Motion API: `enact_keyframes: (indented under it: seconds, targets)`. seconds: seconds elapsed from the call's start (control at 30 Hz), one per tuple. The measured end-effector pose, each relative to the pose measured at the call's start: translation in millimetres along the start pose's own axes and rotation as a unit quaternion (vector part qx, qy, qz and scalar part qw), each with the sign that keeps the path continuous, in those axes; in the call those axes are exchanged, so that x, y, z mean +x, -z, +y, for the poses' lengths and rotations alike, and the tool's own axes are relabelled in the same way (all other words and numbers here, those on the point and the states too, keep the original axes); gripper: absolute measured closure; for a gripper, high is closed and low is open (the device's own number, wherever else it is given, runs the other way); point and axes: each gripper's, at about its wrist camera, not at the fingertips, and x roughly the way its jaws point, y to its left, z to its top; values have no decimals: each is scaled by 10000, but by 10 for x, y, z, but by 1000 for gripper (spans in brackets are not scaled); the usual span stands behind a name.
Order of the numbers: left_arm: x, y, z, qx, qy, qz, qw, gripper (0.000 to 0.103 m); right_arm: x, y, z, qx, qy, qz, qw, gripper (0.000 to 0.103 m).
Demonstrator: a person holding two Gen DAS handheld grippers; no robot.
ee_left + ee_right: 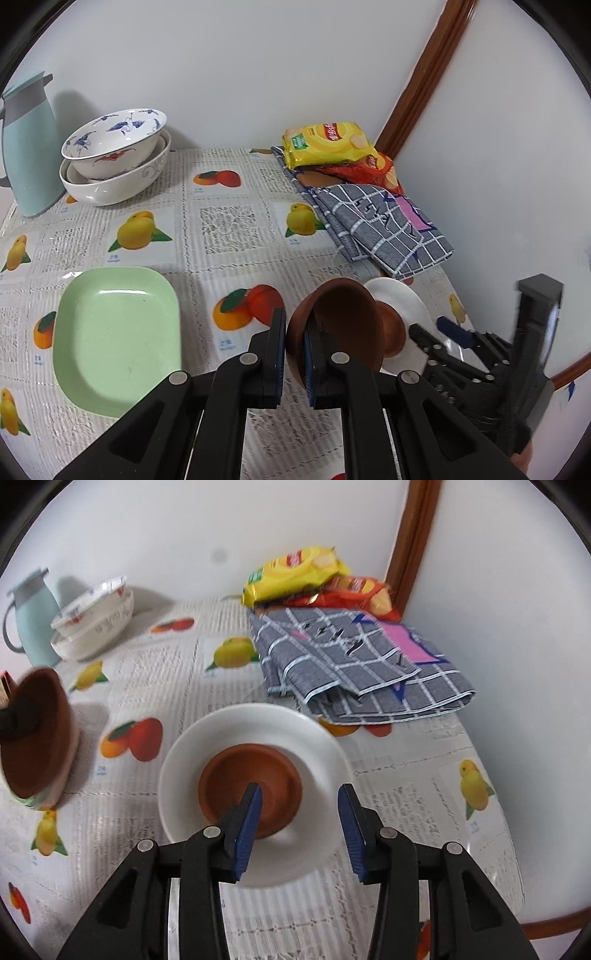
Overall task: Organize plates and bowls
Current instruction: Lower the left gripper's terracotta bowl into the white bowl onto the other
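Note:
My left gripper (295, 332) is shut on the rim of a brown bowl (332, 325), which it holds tilted above the tablecloth; the same brown bowl (37, 734) shows at the left edge of the right wrist view. A green rectangular plate (114, 339) lies to its left. A smaller brown bowl (255, 775) sits upright on a white round plate (325, 746). Just above that plate my right gripper (299, 812) stands open, its left pad (249, 823) over the bowl's near rim, pressing on nothing. In the left wrist view the right gripper (436, 328) hangs beside the white plate (402, 306).
Stacked white bowls with blue and red patterns (114, 155) and a pale blue jug (26, 147) stand at the back left. A folded grey checked cloth (362, 664) and yellow and red snack bags (295, 572) fill the back right corner by the wall.

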Motion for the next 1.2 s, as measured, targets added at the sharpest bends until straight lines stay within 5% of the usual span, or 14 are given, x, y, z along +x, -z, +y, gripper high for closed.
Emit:
enact_keyframes:
  seconds: [0.27,0.73,1.2]
  targets:
    - [32,87,-254,49,28,62,10000,94,-438,140,-400,396,-126,-478,9980,55]
    - [371,144,-794,359,51,335,9988,94,-653,511,-1031,944,-175,-689,9930,54]
    - [895,121,-877,250,-143,633,9976,94,-601,714,-1164,887,-163,-837,9924,53]
